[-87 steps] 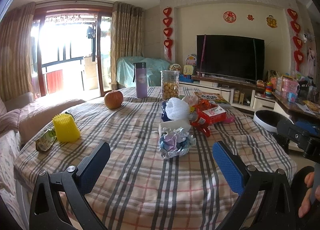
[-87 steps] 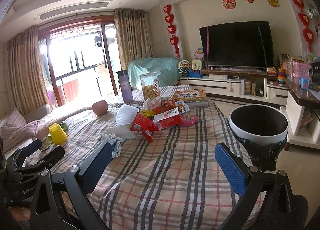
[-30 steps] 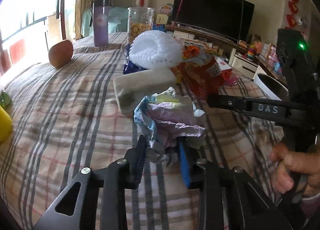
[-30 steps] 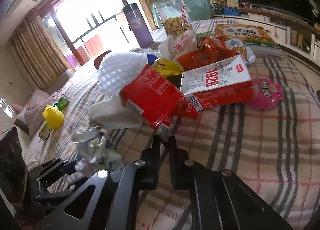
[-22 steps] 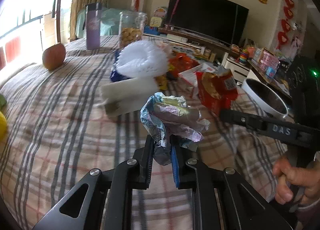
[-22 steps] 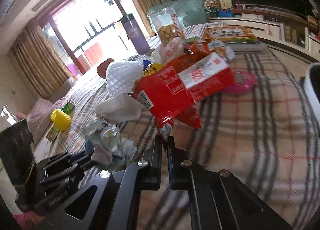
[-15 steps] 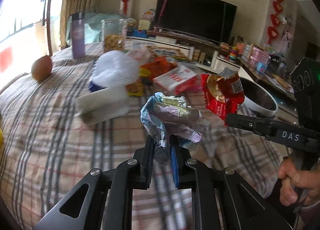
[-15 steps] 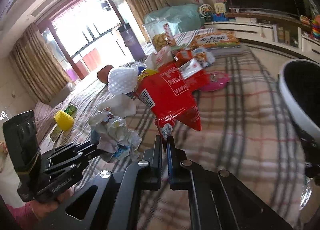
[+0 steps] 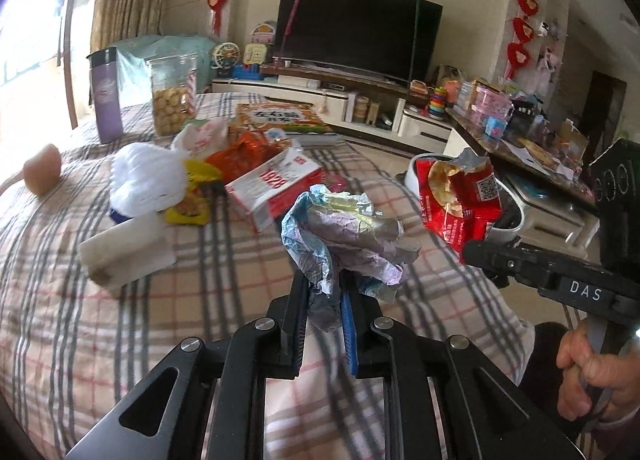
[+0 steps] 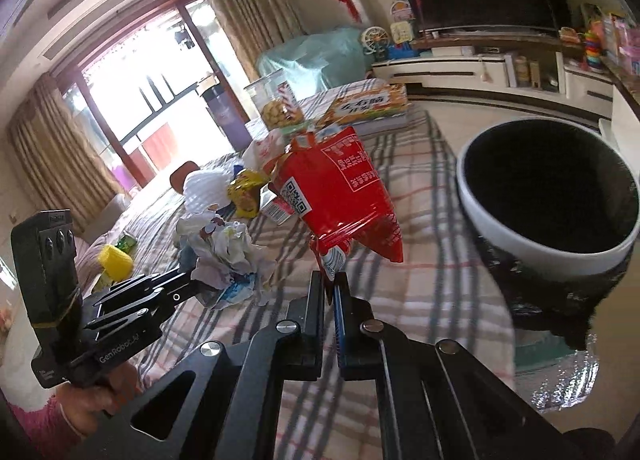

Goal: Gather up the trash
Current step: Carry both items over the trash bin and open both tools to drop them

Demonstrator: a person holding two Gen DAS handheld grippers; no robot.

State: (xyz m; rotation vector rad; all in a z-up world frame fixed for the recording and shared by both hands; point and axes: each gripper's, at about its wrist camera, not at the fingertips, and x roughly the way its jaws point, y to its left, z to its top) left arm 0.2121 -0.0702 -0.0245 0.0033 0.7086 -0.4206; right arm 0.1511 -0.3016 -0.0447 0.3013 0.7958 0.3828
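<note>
Your right tongs [image 10: 330, 284], clenched on the bottom seam of the red snack bag [image 10: 340, 195], were nearer to the bin [image 10: 548, 195], which stood beyond the tabletop [image 10: 432, 280] edge to their right, while your left tongs [image 9: 324, 296], clenched on the crumpled wrapper [image 9: 348, 232], were farther from it.
</note>
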